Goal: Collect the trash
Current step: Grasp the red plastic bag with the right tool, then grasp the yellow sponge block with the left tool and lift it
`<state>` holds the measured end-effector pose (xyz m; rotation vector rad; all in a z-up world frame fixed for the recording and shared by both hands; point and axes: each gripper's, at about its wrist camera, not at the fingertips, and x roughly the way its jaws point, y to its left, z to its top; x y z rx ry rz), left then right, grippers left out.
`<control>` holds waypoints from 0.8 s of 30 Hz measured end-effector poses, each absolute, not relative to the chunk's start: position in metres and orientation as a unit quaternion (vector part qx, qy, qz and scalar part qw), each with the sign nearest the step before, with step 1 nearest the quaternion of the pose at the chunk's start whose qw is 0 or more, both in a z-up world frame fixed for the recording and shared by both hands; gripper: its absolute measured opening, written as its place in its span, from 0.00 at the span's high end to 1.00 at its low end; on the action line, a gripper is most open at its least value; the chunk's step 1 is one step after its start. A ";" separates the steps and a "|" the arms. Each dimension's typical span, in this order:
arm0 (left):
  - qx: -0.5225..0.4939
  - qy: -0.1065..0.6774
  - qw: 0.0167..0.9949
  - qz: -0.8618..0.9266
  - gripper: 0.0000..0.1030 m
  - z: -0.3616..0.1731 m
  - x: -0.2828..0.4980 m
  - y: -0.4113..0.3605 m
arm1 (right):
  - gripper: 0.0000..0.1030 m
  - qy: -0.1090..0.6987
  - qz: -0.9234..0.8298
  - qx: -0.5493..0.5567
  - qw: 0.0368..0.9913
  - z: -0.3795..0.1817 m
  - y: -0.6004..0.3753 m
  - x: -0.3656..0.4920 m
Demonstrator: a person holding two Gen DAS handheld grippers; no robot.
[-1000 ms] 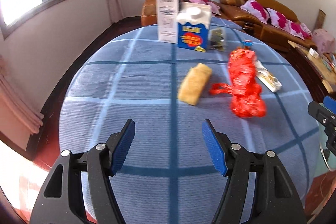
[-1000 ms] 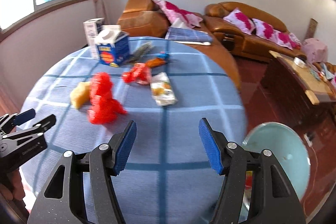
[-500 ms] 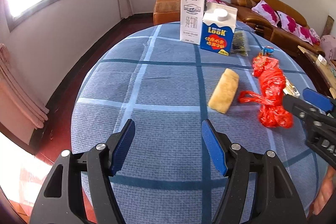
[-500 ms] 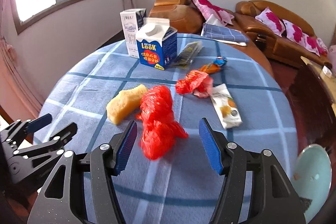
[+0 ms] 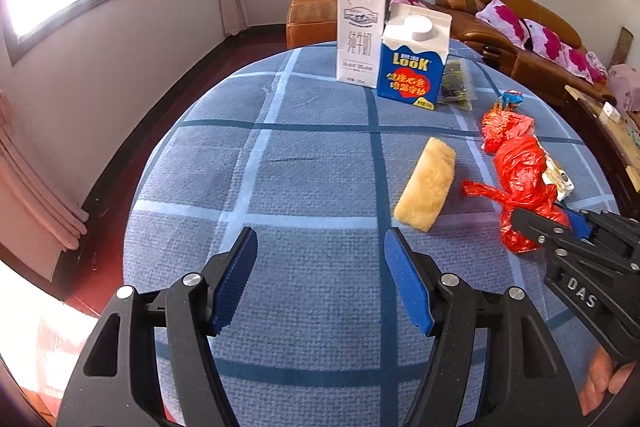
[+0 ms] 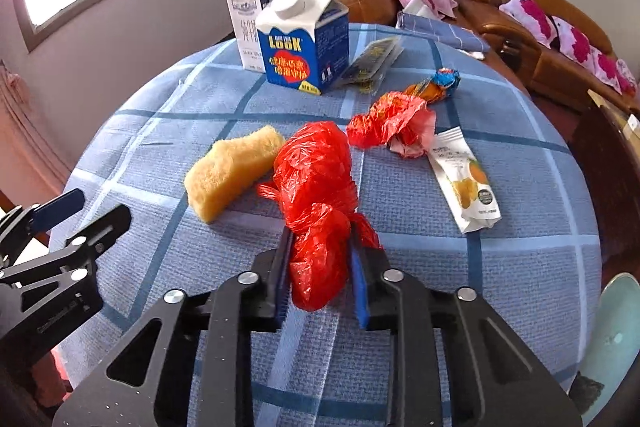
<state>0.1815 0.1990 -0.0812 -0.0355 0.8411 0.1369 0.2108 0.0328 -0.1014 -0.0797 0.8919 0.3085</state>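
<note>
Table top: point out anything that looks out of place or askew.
Litter lies scattered on the blue checked tablecloth: a yellow sponge lying askew, a crumpled red wrapper, a flat snack packet. The right gripper is clamped on the red plastic bag. Both cartons stand upright; nothing spilled.

Sponge (image 6: 232,169) left of bag (image 6: 316,195); cartons (image 6: 302,39) behind, on table (image 6: 520,267).

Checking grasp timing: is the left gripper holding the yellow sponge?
No, the left gripper hangs open over bare tablecloth, with the yellow sponge lying untouched ahead of its fingers.
</note>
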 end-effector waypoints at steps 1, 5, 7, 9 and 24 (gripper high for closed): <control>-0.017 0.407 0.911 0.063 0.37 -0.080 0.184 0.197 | 0.77 0.424 0.148 -0.038 0.893 -0.097 0.031 0.209; -0.015 0.404 0.913 0.048 0.37 -0.077 0.195 0.188 | 0.77 0.393 0.133 -0.038 0.909 -0.076 0.012 0.201; -0.012 0.402 0.915 0.033 0.37 -0.075 0.203 0.179 | 0.77 0.381 0.116 -0.033 0.917 -0.067 -0.004 0.198; -0.003 0.401 0.916 0.018 0.37 -0.075 0.211 0.169 | 0.77 0.374 0.095 -0.026 0.922 -0.062 -0.021 0.197; 0.022 0.449 0.893 -0.006 0.61 -0.107 0.270 0.127 | 0.77 0.381 0.054 -0.007 0.923 -0.068 -0.059 0.188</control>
